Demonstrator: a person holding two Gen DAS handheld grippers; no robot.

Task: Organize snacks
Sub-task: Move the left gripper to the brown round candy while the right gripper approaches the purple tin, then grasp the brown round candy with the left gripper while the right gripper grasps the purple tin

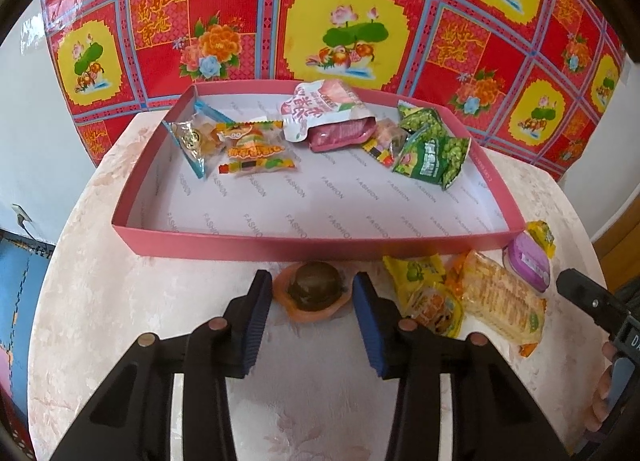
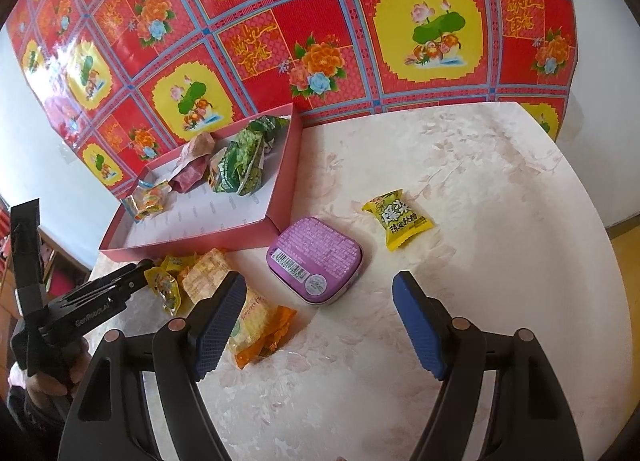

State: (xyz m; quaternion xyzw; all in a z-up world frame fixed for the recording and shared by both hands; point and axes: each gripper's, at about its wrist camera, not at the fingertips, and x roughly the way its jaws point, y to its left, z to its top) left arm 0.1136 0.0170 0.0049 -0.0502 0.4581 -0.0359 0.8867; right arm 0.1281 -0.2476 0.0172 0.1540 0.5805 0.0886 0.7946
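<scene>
A pink shallow box (image 1: 224, 239) on the table holds several snack packets, among them green pea packs (image 1: 434, 153) and a pink pouch (image 1: 320, 109). My left gripper (image 1: 310, 293) is open, its jaws on either side of a dark round snack in an orange wrapper (image 1: 314, 291) lying just in front of the box. My right gripper (image 2: 320, 303) is open and empty above the table, just short of a purple tin (image 2: 316, 257). A yellow-green candy packet (image 2: 398, 219) lies beyond it. An orange cracker packet (image 2: 256, 321) lies by its left finger.
The pink box (image 2: 192, 249) also shows at the left in the right wrist view. More yellow packets (image 1: 424, 281) and the purple tin (image 1: 528, 261) lie right of the left gripper. The round pale table (image 2: 480, 181) stands against a red patterned wall sheet (image 1: 352, 21).
</scene>
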